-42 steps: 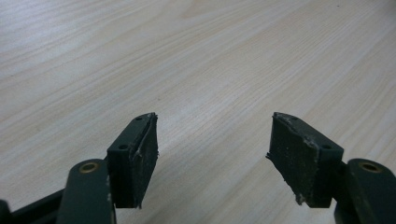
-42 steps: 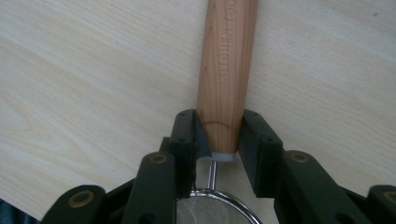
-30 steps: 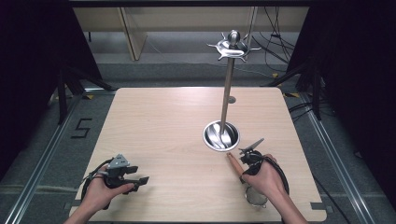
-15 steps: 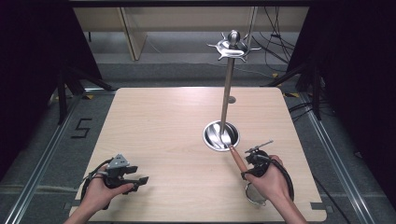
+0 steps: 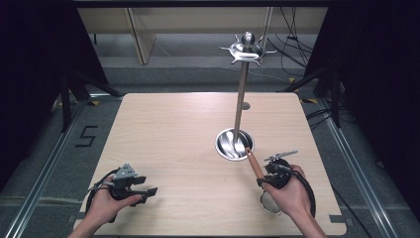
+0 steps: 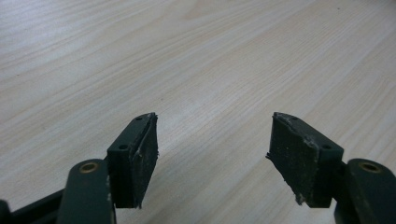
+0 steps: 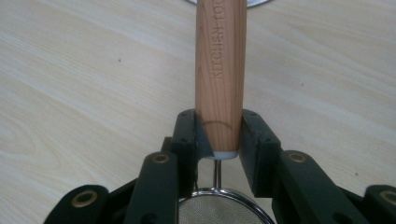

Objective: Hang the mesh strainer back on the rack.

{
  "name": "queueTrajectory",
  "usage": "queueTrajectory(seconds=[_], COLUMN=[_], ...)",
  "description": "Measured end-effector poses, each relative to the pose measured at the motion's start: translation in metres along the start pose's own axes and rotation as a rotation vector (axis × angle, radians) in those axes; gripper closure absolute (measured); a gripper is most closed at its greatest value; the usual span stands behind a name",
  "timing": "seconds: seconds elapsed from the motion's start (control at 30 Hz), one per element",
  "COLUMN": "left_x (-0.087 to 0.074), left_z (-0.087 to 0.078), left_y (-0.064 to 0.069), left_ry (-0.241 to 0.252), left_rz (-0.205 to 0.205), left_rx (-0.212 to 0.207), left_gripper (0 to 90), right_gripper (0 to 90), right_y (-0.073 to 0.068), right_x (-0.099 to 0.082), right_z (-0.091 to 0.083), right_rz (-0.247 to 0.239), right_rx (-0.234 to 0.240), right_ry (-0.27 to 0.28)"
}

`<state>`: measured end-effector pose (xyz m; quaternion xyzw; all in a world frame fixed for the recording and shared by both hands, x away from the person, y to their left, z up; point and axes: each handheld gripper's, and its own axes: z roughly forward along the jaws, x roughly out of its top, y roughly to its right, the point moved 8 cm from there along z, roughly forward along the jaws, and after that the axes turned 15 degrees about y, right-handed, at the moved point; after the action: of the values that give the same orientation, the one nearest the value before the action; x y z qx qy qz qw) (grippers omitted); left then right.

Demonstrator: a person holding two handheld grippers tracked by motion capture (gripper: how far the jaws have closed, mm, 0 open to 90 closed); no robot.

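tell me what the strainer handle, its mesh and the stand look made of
Strainer handle: light wood, matte, visible grain and stamped lettering. Mesh: fine woven metal with a shiny rim, probably steel. Stand: polished metal, mirror-like pole and dish base, likely stainless or chrome.

The strainer's wooden handle is cut off by the top edge in the right gripper view; its mesh bowl is largely hidden under the right hand.

Grey floor around the table, cables behind (tangled).
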<state>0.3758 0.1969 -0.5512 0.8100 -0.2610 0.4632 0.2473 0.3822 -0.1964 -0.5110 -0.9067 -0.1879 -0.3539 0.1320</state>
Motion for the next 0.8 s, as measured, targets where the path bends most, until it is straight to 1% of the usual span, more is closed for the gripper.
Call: queueTrajectory(seconds=[0.03, 0.07, 0.1, 0.13, 0.17, 0.2, 0.23, 0.27, 0.3, 0.33, 0.37, 0.4, 0.43, 0.47, 0.5, 0.53, 0.57, 0.6, 0.67, 0.7, 0.73, 0.77, 0.8], left_x=[0.0, 0.0, 0.0, 0.0, 0.0, 0.0, 0.0, 0.0, 0.0, -0.001, -0.001, -0.001, -0.001, -0.001, -0.001, -0.001, -0.001, -0.001, -0.001, -0.001, -0.001, -0.001, -0.001], left_z=[0.0, 0.0, 0.0, 0.0, 0.0, 0.0, 0.0, 0.0, 0.0, 0.0, 0.0, 0.0, 0.0, 0.0, 0.0, 0.0, 0.0, 0.0, 0.0, 0.001, 0.0, 0.0, 0.0], left_y=[0.0, 0.0, 0.0, 0.0, 0.0, 0.0, 0.0, 0.0, 0.0, 0.0, 0.0, 0.0, -0.001, -0.001, -0.002, -0.001, -0.001, -0.001, 0.0, -0.001, -0.001, -0.001, -0.001], left_ry=[0.0, 0.0, 0.0, 0.0, -0.001, -0.001, -0.001, -0.001, -0.002, -0.01, -0.01, -0.012, -0.013, -0.014, -0.015, -0.013, -0.014, -0.011, -0.011, -0.012, -0.017, -0.017, -0.017], left_rz=[0.0, 0.0, 0.0, -0.001, 0.0, 0.0, -0.001, -0.001, -0.001, -0.009, -0.008, -0.008, -0.008, -0.006, 0.009, 0.009, 0.009, 0.005, 0.003, 0.004, 0.011, 0.009, 0.01], left_rx=[-0.001, -0.001, 0.0, -0.001, -0.001, 0.0, 0.0, 0.0, 0.0, 0.001, 0.004, 0.003, 0.008, 0.011, 0.004, 0.002, 0.001, -0.001, -0.002, -0.002, -0.004, -0.004, -0.004], left_gripper=[31.9, 31.9, 31.9, 31.9, 31.9, 31.9, 31.9, 31.9, 31.9, 31.9, 31.9, 31.9, 31.9, 31.9, 31.9, 31.9, 31.9, 31.9, 31.9, 31.9, 31.9, 31.9, 31.9], right_gripper=[70.0, 70.0, 70.0, 70.0, 70.0, 70.0, 70.0, 70.0, 70.0, 70.0, 70.0, 70.0, 70.0, 70.0, 70.0, 70.0, 70.0, 70.0, 70.0, 70.0, 70.0, 70.0, 70.0], right_y=[0.002, 0.002, 0.002, 0.0, 0.003, 0.004, 0.004, 0.005, 0.005, 0.005, 0.008, 0.008, 0.009, 0.01, 0.01, 0.01, 0.012, 0.011, 0.012, 0.014, 0.014, 0.013, 0.013], right_x=[0.003, 0.003, 0.005, 0.006, 0.008, 0.01, 0.01, 0.011, 0.014, 0.014, 0.015, 0.016, 0.018, 0.02, 0.021, 0.022, 0.023, 0.024, 0.029, 0.03, 0.032, 0.034, 0.035], right_z=[-0.002, -0.002, -0.003, -0.005, -0.006, -0.007, -0.007, -0.009, -0.012, -0.012, -0.013, -0.014, -0.014, -0.015, -0.016, -0.018, -0.02, -0.02, -0.023, -0.024, -0.025, -0.027, -0.028], right_rz=[-0.014, -0.014, 0.005, 0.025, 0.008, 0.009, 0.009, 0.027, 0.029, 0.029, 0.007, 0.023, 0.012, 0.013, -0.001, 0.011, -0.005, 0.004, -0.007, -0.017, -0.018, -0.016, -0.025], right_rx=[0.002, 0.002, -0.003, 0.002, 0.003, -0.001, -0.001, -0.024, 0.001, 0.001, -0.018, -0.022, -0.006, -0.02, -0.015, -0.014, -0.018, -0.01, -0.026, -0.023, -0.029, -0.028, -0.027], right_ry=[0.026, 0.026, 0.032, 0.031, 0.053, 0.063, 0.063, 0.048, 0.069, 0.069, 0.078, 0.087, 0.094, 0.118, 0.134, 0.129, 0.127, 0.144, 0.176, 0.183, 0.201, 0.21, 0.216])
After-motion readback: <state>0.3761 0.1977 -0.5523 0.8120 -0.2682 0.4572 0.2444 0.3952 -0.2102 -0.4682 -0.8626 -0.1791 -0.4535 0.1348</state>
